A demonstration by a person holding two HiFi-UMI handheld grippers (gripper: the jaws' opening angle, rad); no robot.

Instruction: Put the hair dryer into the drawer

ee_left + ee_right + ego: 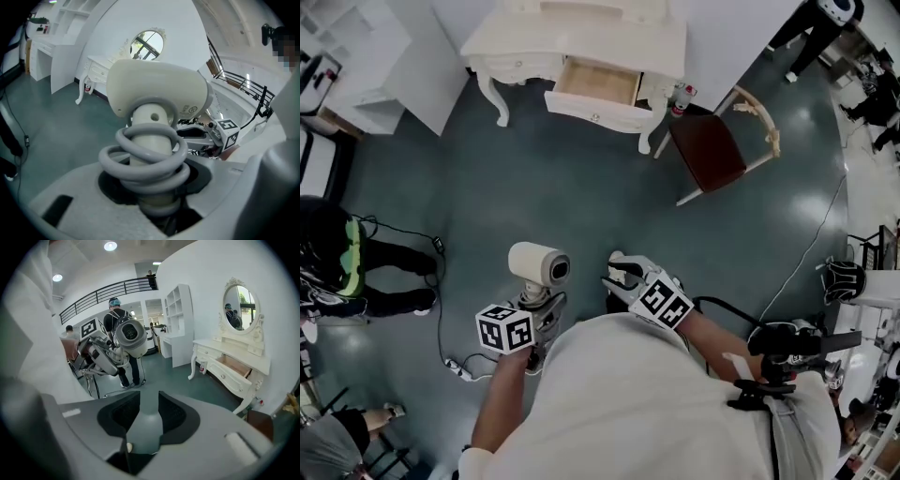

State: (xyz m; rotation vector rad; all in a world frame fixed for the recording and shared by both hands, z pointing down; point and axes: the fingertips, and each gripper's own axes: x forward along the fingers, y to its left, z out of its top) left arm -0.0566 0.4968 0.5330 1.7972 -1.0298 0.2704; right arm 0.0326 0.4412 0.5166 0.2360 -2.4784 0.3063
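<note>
Carry step, as I judged it: hair dryer (540,263) in hand, drawer (600,82) not yet reached. The left gripper (534,298) was clamped on the dryer's handle, with the barrel uppermost and its round dark end turned toward the right gripper (622,272). The grey cord (140,161) sat wound in loops round the handle, just above the jaws. The right gripper's jaws stood apart with nothing between them, only floor (581,197) showing through the gap. It hung just beside the dryer without touching it.

Dryer's place: held above open floor, well apart from the white dressing table (581,37) at the far side.

To do the step well, my reading:
- Keep the grip on the handle firm, since the heavy head sits above the jaws and could tip.
- Carry it to the table and come down on the drawer from above rather than across its front.
- Lay the dryer on its side so the barrel goes below the rim.
- Watch the cord loops — if they slip off they could hang over the drawer front and stop it closing.
- The free right gripper could steady the barrel or tuck the cord in.

The chair (710,150) stood to the right of the table, off the straight path.

Containers: one drawer was pulled out, its wooden bottom bare, with nothing seen inside. A small bottle (681,96) stood on the floor by the table's right leg, outside the drawer.
</note>
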